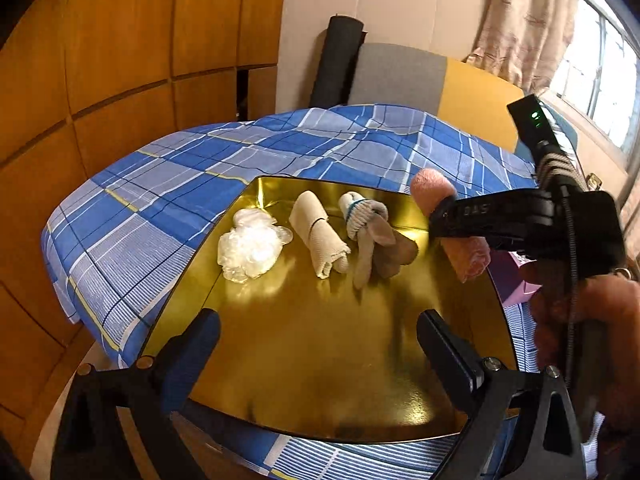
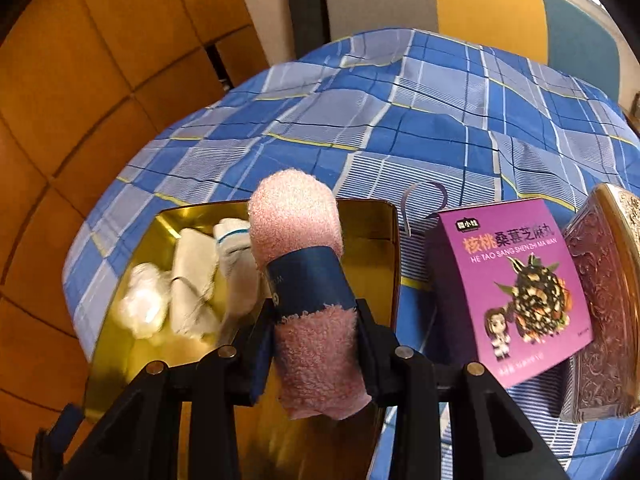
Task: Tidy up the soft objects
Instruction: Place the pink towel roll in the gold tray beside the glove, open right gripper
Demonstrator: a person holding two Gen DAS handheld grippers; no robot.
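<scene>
The left gripper (image 1: 318, 344) hangs nearest, low over the near end of the gold tray (image 1: 304, 380), its jaws spread wide with nothing between them. Further in, the right gripper (image 2: 314, 322) has its jaws closed on a rolled pink towel (image 2: 304, 272) with a dark blue band around its middle, held above the tray's right side. By the look of it, the step in hand is bringing this last roll to the row already laid out: a crumpled clear plastic bag (image 1: 250, 248) at the left, a rolled beige cloth (image 1: 320, 240) beside it, then a bundled work glove (image 1: 372, 232). The next move probably calls for lowering the towel just right of the glove and releasing it there. On the right, off the tray, a purple snack box (image 2: 512, 288) and an ornate tin (image 2: 604, 312) stand close and could be brushed. Beyond, the blue checked tablecloth (image 1: 280, 148) covers the table, with a chair (image 1: 404, 76) at the far side.
</scene>
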